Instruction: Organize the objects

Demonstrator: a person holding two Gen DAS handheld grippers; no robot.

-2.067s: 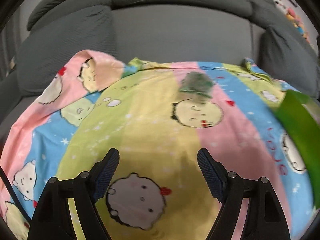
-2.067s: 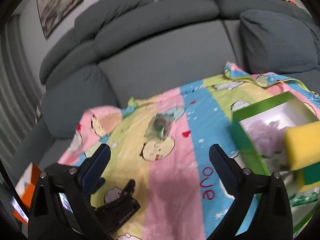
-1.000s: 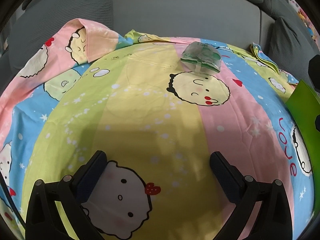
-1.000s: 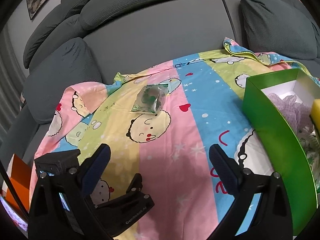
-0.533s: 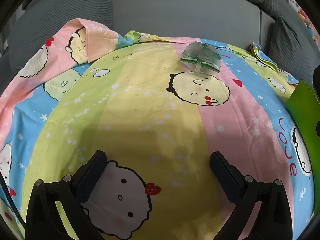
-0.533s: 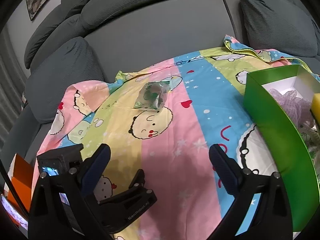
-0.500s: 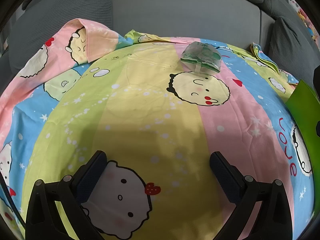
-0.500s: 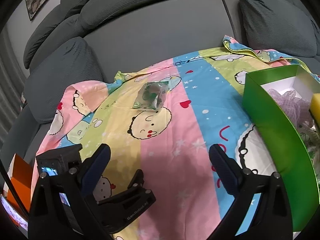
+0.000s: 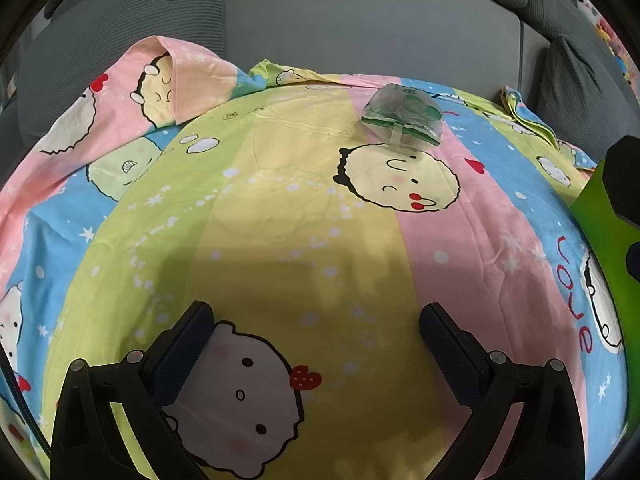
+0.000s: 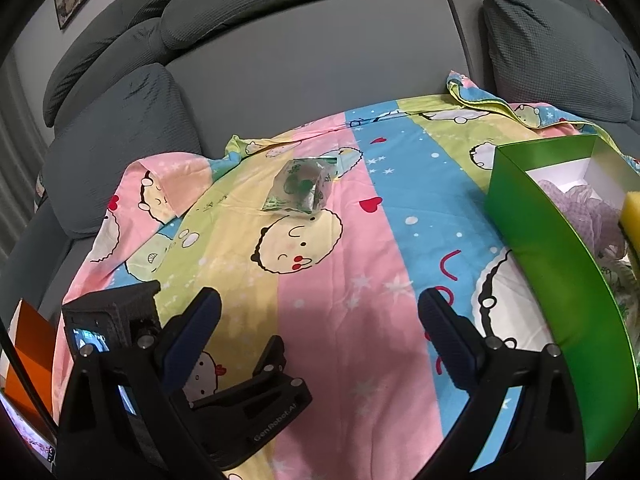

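Sharp, evenly lit; perhaps overhead; fisheye-warped edges.

"GenRobot.AI" — left gripper point(image 10: 276, 364); "love," apparently — bedsheet point(image 9: 280, 208).

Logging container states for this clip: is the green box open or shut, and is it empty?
Open and not empty. The green box has no lid on; its white inside holds a yellow sponge and purple mesh.

Pastel stripes, grey sofa, green box

The sheet point(image 10: 360, 280) carries pink, blue, yellow stripes with cartoon faces; the sofa point(image 10: 300, 60) is grey, the box point(image 10: 560, 264) green outside, white within.
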